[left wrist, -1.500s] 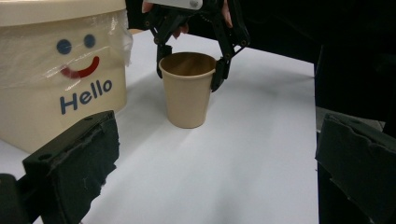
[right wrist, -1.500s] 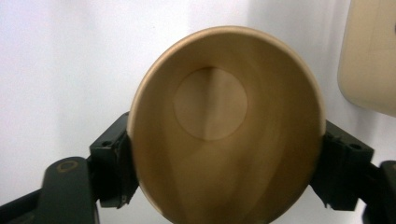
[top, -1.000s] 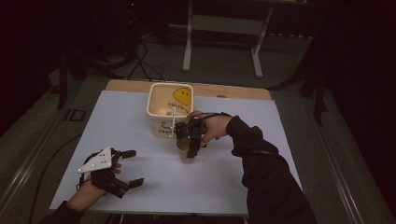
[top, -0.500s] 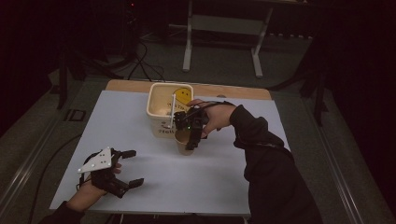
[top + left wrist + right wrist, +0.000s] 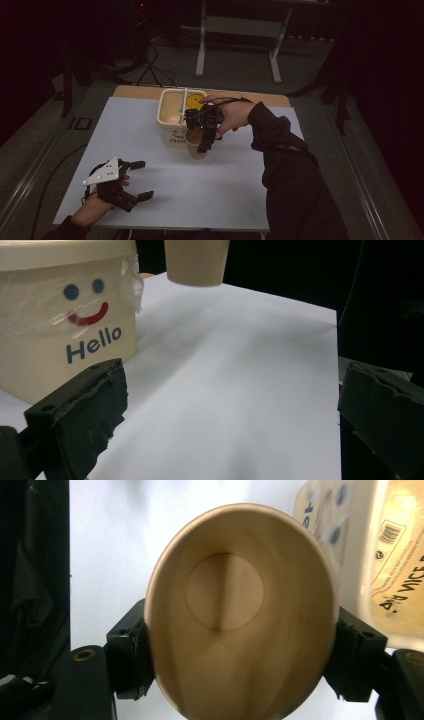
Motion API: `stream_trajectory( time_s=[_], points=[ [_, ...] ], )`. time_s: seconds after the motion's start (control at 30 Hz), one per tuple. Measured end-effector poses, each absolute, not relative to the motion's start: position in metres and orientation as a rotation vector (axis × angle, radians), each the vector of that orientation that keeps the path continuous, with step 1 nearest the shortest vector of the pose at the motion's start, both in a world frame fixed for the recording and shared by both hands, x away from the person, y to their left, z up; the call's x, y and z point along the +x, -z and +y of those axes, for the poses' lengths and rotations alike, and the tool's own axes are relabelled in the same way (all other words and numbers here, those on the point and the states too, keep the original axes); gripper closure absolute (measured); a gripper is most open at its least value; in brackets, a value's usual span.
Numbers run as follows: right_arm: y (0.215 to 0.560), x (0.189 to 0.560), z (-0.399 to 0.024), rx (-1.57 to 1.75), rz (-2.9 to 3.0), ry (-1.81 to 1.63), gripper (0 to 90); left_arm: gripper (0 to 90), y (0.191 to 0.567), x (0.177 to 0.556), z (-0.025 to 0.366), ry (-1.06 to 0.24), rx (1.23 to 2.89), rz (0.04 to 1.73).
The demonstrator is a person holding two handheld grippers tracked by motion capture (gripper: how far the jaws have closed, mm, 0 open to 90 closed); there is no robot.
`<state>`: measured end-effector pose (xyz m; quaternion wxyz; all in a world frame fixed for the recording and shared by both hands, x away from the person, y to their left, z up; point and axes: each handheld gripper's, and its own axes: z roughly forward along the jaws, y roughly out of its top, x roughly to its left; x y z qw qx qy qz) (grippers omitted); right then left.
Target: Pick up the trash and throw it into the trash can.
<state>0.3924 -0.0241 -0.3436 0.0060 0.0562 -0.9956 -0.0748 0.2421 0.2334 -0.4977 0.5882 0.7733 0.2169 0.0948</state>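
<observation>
Right claw (image 5: 202,142) squeezes a brown paper cup (image 5: 196,145) from both sides. The right gripper view looks straight down into the cup (image 5: 240,630), and it is empty, with the black pads pressed on its wall at 9 o'clock and 3 o'clock.

Going from big to small: the white table (image 5: 225,185) comes first. On it, toward 12 o'clock, stands the cream tub (image 5: 172,117) with a smiley face and the word "Hello" on its side. The cup is next, just beside the tub at about 4 o'clock from it. In the left gripper view the cup's bottom (image 5: 196,262) hangs in the air over the table, not touching it, to the right of the tub (image 5: 65,320).

Left claw (image 5: 131,181) rests near the table's edge at 7 o'clock, well apart from the cup. Its jaws stand wide with nothing between them.

My guess is that the picking-up part is done: the cup is gripped and off the table. What is left is to carry it somewhere and let go. The tub right next to it looks like the likely place, but I cannot be sure.
</observation>
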Motion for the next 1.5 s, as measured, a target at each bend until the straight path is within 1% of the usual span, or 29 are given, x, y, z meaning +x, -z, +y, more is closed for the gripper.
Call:
stream_trajectory(
  time_s=[0.43,0.8,0.97,1.5],
  points=[
    [0.316,0.4,-0.024,0.167,-3.136,0.264,26.6,0.6,0.498,0.243,0.235,-0.224,1.798,0.511],
    [0.301,0.417,-0.023,0.16,-3.151,0.304,26.5,0.6,0.498,0.243,0.237,-0.221,1.788,0.518],
    [0.287,0.423,-0.019,0.184,-3.168,0.321,26.5,0.6,0.499,0.243,0.239,-0.221,1.785,0.526],
    [0.274,0.451,-0.008,0.174,-3.177,0.339,26.5,0.6,0.5,0.24,0.24,-0.224,1.79,0.531]
  ],
)
